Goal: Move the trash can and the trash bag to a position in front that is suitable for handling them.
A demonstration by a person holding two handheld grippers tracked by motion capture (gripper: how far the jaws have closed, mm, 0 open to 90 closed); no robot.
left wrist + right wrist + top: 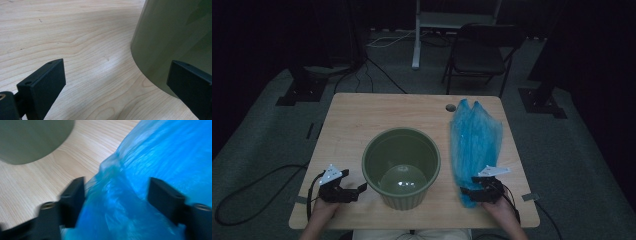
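Two tools flank a green bucket

One pale wooden tabletop (357, 120) carries a round olive-green plastic bucket (402, 167) at its middle. Right of it lies a long crumpled blue plastic bag (475, 140). At the bag's near end the right tool (116, 195) is released, jaws apart astride the plastic. Just left of the bucket, the left tool (116, 82) gapes, gripping nothing.

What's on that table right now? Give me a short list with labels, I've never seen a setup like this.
table: light wood
bin: green, round, upright, mid-table
bag: blue plastic, lying flat at the bin's right
left gripper: open, beside the bin, holding nothing
right gripper: open, jaws either side of the bag's near end
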